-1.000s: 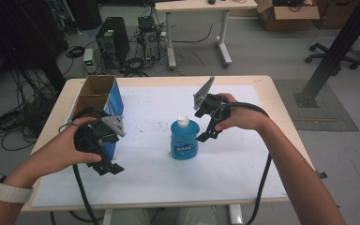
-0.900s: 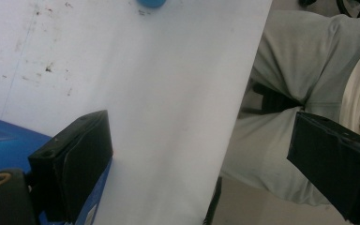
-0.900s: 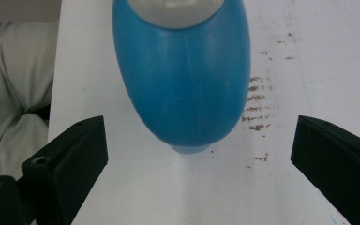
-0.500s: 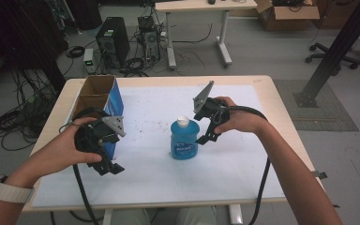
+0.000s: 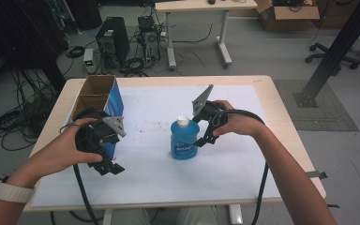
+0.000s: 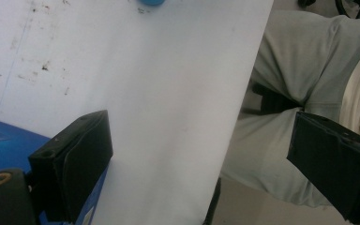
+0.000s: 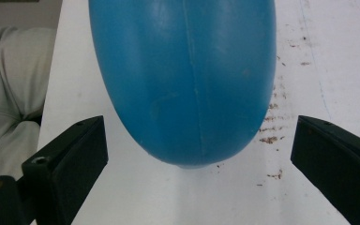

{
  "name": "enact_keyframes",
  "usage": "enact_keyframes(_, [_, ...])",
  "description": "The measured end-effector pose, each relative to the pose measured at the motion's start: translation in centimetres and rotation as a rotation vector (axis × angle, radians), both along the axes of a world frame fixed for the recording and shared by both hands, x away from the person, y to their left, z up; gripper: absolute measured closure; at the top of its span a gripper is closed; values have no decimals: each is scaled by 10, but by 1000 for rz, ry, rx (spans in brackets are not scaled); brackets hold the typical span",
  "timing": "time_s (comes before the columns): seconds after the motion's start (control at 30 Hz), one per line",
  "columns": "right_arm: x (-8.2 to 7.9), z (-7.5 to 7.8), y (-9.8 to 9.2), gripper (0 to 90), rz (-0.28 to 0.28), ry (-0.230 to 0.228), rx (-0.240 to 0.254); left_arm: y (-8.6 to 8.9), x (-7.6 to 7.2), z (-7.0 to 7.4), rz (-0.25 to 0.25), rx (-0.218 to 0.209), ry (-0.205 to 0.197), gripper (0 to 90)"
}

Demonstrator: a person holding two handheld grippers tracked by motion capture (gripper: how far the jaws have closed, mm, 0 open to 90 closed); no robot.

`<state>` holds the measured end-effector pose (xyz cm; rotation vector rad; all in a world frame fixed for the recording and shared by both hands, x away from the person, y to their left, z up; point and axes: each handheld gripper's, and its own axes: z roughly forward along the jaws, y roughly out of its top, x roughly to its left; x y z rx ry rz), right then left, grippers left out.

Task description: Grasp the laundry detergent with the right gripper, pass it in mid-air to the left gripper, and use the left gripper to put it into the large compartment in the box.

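Blue bottle (image 5: 183, 140) stood upright on the white sheet (image 5: 168, 173) covering the table (image 5: 281, 108), about mid-table, slightly right of centre. White cap on top, label facing the near edge. Right gripper (image 5: 205, 136) sat just right of the bottle at body height, held by the person's right hand (image 5: 234, 123); grey three-cornered plate pointed up and far. In the right gripper view the bottle (image 7: 183, 79) loomed large between the two black jaws, which were spread wide on either side, gaps on both sides, not touching it. So right gripper (image 7: 197, 154) was released, nothing grasped. Small brown specks on the sheet beside the bottle's base.

Left gripper (image 5: 108, 161) was at the near left of the table, well apart from the bottle, held in the left hand (image 5: 70, 150); a watch with a pale band on that wrist. Just behind it, on the far left, stood an open cardboard box (image 5: 96, 96) with a blue side. In the left gripper view the jaws were spread wide too, bare sheet and the table's near edge between them, the person's grey trousers (image 6: 300, 61) beyond; left gripper (image 6: 215, 159) released, holding nothing. Blue box side (image 6: 4, 140) showed beside one jaw; contact not clear. Black cables trailed from both grippers toward the near edge.
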<state>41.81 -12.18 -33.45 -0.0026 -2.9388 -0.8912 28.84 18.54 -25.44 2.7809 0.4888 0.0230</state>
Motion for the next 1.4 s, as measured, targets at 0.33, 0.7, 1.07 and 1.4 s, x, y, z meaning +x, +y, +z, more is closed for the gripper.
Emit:
enact_keyframes(0.33, [0,-3,3,40,11,-3,25,0,2,-1,2,-3,4,72])
enact_keyframes(0.7, [0,-8,6,39,17,-12,41,1,2,-2,7,-4,7,73])
enact_keyframes(1.07, [1,-15,5,38,17,3,75,-1,4,-3,7,-2,10,73])
enact_keyframes(1.4, [0,-22,8,38,20,10,87,1,3,-3,14,-3,10,73])
